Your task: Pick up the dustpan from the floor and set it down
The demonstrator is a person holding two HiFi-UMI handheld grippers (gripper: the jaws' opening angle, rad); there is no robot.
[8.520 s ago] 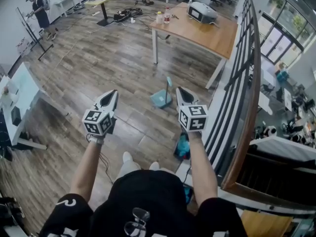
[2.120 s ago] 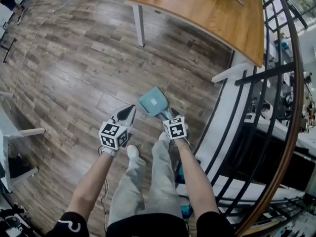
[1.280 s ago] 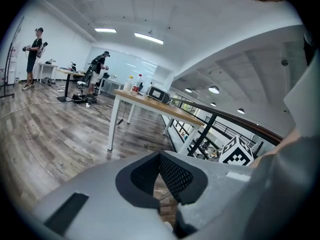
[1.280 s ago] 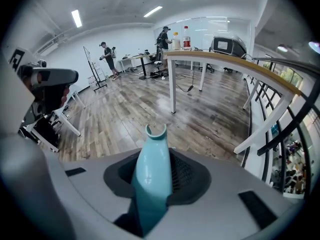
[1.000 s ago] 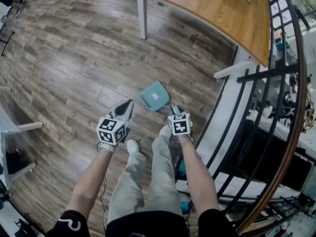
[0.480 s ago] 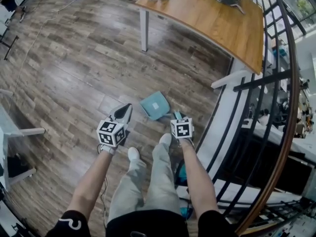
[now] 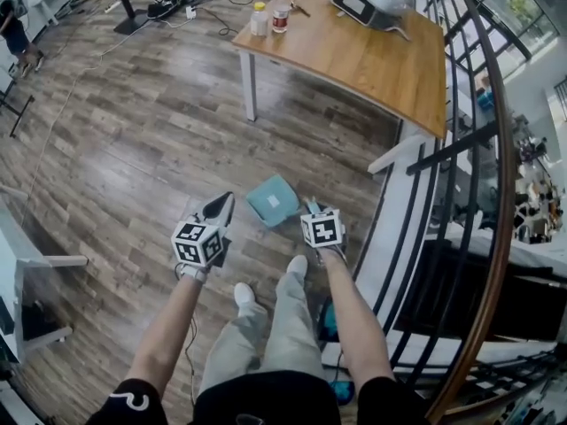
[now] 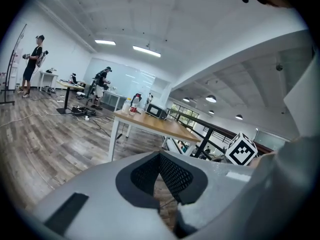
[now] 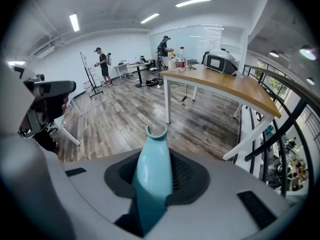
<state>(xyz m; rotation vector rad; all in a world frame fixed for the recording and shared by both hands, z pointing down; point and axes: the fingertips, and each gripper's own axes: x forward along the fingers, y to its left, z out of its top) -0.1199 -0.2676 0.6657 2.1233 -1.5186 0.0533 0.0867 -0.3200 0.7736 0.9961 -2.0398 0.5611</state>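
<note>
Since the jaws of the right gripper (image 9: 154,181) are clamped only on the slim handle (image 9: 151,156), the dustpan (image 7: 273,200) could twist or slip out if swung quickly, its wide pan acting as a lever. The pan juts toward 11 o'clock from those jaws, apparently clear of the floor (image 7: 133,149). At its 9 o'clock, the left gripper (image 8: 160,156) has its jaws together on nothing.

The dustpan (image 7: 273,200) is pale teal, the floor (image 7: 133,140) grey-brown wood-grain planks. Black-and-white square markers pattern the cubes on the left gripper (image 7: 220,205) and right gripper (image 7: 312,209). The table (image 7: 381,69) has an orange-brown top, white legs.
</note>
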